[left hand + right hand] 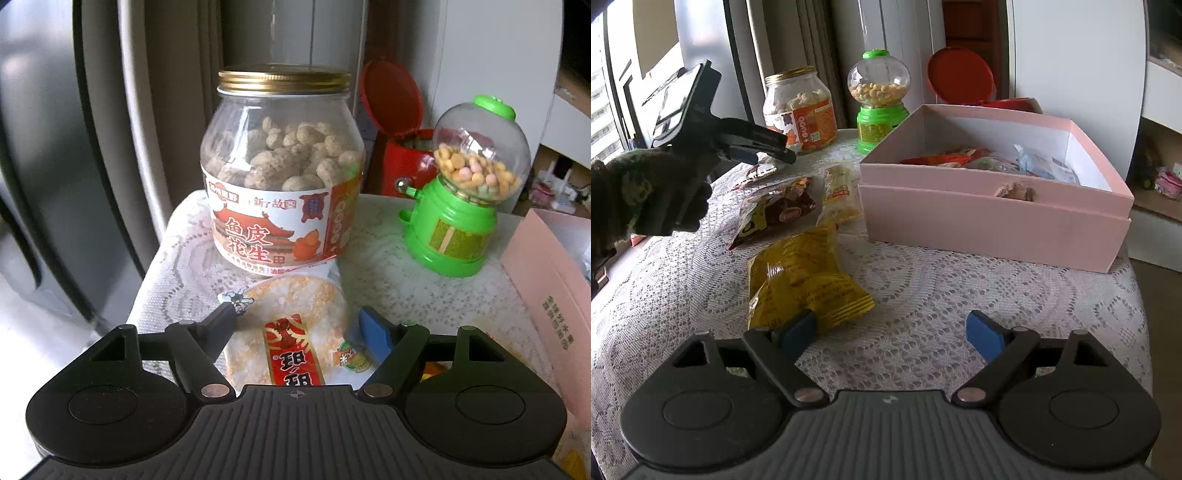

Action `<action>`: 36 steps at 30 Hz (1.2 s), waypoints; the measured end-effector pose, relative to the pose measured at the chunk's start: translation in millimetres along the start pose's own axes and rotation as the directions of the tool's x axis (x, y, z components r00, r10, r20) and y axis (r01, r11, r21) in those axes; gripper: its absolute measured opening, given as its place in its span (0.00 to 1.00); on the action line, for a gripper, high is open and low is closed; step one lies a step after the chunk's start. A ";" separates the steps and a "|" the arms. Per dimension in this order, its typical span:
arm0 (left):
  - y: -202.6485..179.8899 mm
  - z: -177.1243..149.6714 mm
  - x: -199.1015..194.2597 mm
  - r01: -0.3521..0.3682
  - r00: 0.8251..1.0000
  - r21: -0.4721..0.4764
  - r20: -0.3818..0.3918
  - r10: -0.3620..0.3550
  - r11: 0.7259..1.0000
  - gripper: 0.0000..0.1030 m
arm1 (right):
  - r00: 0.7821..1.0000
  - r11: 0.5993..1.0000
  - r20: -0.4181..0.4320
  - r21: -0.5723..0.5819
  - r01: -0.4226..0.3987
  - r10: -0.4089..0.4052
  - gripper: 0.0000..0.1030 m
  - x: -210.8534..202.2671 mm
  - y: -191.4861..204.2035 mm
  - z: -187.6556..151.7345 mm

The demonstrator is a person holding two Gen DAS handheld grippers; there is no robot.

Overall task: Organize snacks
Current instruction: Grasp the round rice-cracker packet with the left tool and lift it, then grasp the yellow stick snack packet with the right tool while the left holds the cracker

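A rice cracker packet (291, 332) with a red label lies flat on the lace cloth, in front of a peanut jar (284, 177). My left gripper (301, 325) hangs over it, open, a finger on either side and no pad pressing. In the right wrist view that left gripper (775, 153) is held by a gloved hand (646, 192) near the jar (799, 107). My right gripper (890, 328) stands open low over the cloth. Its left finger (798, 328) is at the edge of a yellow packet (805, 280). A pink box (990, 221) at the right holds several snack packets.
A red-brown packet (775, 210) and a pale packet (840, 195) lie between the yellow one and the jar. A green candy dispenser (879, 107) stands by the box's far corner, a red lidded bin (960, 79) behind it. The table edge drops off at the right.
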State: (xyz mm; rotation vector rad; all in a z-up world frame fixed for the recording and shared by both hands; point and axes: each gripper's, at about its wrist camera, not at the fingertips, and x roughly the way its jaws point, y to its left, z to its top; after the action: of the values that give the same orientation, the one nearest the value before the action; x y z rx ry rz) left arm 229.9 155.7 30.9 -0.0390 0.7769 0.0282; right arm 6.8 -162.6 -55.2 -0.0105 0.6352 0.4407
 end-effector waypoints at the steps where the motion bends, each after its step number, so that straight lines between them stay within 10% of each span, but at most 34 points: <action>1: 1.5 -0.4 -0.2 -0.007 1.000 0.003 -0.009 0.007 1.000 0.81 | 1.000 1.000 -0.001 -0.003 0.001 -0.001 0.87 0.6 -0.3 0.4; 7: 22.7 -8.4 -4.5 0.016 1.000 -0.085 -0.022 -0.018 0.996 0.78 | 1.000 1.000 -0.005 -0.016 0.012 -0.012 0.88 0.7 1.6 -0.4; 12: 38.1 -30.7 -50.4 0.190 0.981 -0.220 0.014 -0.192 0.957 0.78 | 0.999 0.999 -0.023 -0.035 0.027 -0.028 0.88 -0.3 4.2 4.3; 21: -23.4 -132.3 -154.8 0.254 0.967 -0.032 -0.015 -0.255 0.967 0.78 | 0.999 0.983 0.052 -0.184 0.012 -0.003 0.70 -31.4 48.9 83.0; 29: -40.0 -164.5 -164.8 0.203 0.979 0.016 0.018 -0.203 0.979 0.78 | 0.983 0.984 -0.169 -0.173 0.042 -0.072 0.38 77.2 84.6 171.4; 36: -35.7 -164.9 -162.1 0.222 0.974 -0.002 0.035 -0.222 0.975 0.78 | 0.952 0.969 -0.241 -0.204 0.142 -0.190 0.36 140.5 94.0 165.0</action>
State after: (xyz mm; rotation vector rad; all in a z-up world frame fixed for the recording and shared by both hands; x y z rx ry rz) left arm 0.4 110.8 28.0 -0.1302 0.7344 -0.1813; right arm 163.9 1.8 8.9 -0.3016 0.8421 0.3351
